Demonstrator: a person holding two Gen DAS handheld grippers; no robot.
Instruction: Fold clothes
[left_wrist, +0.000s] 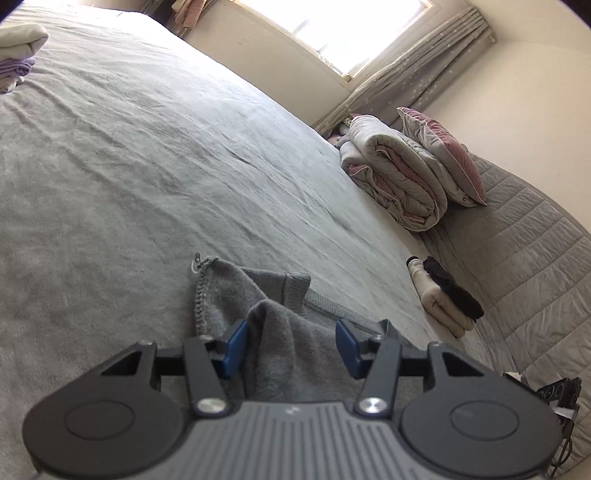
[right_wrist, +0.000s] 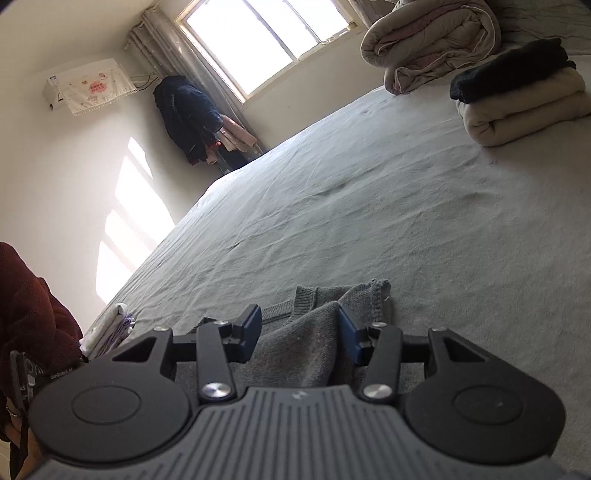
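Observation:
A grey knit sweater (left_wrist: 258, 295) lies bunched on the grey bedsheet (left_wrist: 147, 166), its ribbed hem toward the bed's middle. My left gripper (left_wrist: 291, 341) stands open low over it, a raised fold of the fabric between its blue pads (left_wrist: 234, 345), which do not press it. In the right wrist view the same sweater (right_wrist: 332, 306) rises in a fold between the fingers of my right gripper (right_wrist: 299, 334), also open, its pads (right_wrist: 347, 336) beside the cloth. The gripper bodies hide the near part of the sweater.
A rolled quilt (left_wrist: 399, 173) and a pink pillow (left_wrist: 443, 155) lie by the quilted headboard (left_wrist: 524, 258). A folded cream and black stack (right_wrist: 517, 96) sits on the bed. Folded white and lilac clothes (left_wrist: 18, 55) lie at the far edge. A person's dark red sleeve (right_wrist: 33, 317) is at left.

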